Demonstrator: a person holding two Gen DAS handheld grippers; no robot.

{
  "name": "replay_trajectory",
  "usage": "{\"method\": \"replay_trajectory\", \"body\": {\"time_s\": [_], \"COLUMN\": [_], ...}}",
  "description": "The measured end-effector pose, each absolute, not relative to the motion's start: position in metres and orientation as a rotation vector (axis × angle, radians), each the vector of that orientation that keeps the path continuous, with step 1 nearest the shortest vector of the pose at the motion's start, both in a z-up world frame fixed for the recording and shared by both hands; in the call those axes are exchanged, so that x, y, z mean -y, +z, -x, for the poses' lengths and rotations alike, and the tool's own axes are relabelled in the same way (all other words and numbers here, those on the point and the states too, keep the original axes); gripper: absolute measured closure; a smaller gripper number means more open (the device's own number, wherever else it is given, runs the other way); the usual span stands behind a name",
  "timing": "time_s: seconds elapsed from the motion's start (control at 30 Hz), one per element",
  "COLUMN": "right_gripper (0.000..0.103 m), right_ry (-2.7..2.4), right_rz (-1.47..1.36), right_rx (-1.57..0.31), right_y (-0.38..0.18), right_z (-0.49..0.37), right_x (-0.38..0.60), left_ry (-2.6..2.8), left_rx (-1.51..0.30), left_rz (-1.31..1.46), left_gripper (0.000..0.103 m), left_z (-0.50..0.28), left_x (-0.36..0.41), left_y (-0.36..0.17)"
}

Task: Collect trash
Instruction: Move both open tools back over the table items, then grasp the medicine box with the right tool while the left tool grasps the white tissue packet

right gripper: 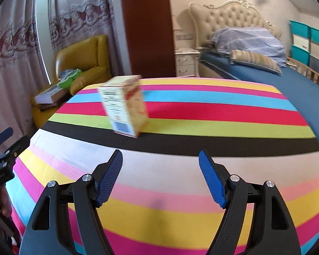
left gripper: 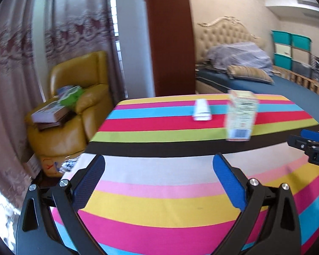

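Toward worktop point(left gripper: 159, 201) far edge, left view: carton point(left gripper: 240, 116) upright, small white box point(left gripper: 201, 112) beside; left hand-held gripper point(left gripper: 159, 170) open, empty. Right view: right hand-held gripper point(right gripper: 160, 165) open, empty; carton point(right gripper: 125, 106) judged light, crushable, best gripped across narrow sides.

A striped cloth point(right gripper: 180, 110) covers the counter in yellow, pink, sky blue, red, lime, black and white bands. The carton point(right gripper: 125, 106) is cream with red print and a blue patch. Fingers point(right gripper: 108, 176) are blue on black. At left, the armchair point(left gripper: 74, 110) is mustard yellow.
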State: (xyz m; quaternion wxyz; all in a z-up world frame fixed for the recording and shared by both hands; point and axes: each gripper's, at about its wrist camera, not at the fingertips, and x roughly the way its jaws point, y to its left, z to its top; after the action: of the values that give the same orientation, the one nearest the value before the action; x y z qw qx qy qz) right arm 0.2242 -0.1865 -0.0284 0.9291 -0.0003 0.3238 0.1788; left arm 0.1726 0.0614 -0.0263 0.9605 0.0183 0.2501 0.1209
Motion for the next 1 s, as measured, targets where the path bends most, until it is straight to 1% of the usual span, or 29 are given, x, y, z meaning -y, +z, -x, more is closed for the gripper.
{"method": "replay_trajectory", "body": {"time_s": [0.23,0.27,0.5,0.57,0.6,0.63,0.83,1.0], "right_gripper": [0.032,0.032,0.032,0.039,0.048,0.052,0.053,0.053], "right_ry": [0.38,0.374,0.321,0.3,0.296,0.294,0.337,0.351], "right_rz": [0.063,0.072,0.092,0.106,0.104,0.097,0.05,0.018], "right_rx": [-0.7,-0.701,-0.732,-0.727,-0.724,-0.721,-0.667,-0.683], "right_y": [-0.037,-0.038,-0.04,-0.038,-0.039,-0.038,-0.023,-0.016], "right_z": [-0.252,-0.257,-0.303,-0.311,-0.314,-0.315,-0.322,-0.335], "right_x": [0.118,0.109,0.075,0.075,0.076,0.079,0.114,0.148], "left_ry": [0.263,0.263,0.281,0.284,0.282,0.279,0.223,0.154], "left_rx": [-0.509,-0.511,-0.521,-0.526,-0.531,-0.533,-0.56,-0.583], "left_rz": [0.023,0.022,0.015,0.026,0.027,0.025,-0.025,-0.037], "left_gripper": [0.005,0.005,0.005,0.005,0.005,0.005,0.005,0.005], "left_z": [-0.156,-0.15,-0.155,-0.158,-0.161,-0.163,-0.2,-0.253], "left_x": [-0.099,-0.083,-0.092,-0.094,-0.094,-0.093,-0.069,-0.035], "left_y": [-0.026,-0.024,-0.027,-0.026,-0.025,-0.026,-0.021,-0.018]}}
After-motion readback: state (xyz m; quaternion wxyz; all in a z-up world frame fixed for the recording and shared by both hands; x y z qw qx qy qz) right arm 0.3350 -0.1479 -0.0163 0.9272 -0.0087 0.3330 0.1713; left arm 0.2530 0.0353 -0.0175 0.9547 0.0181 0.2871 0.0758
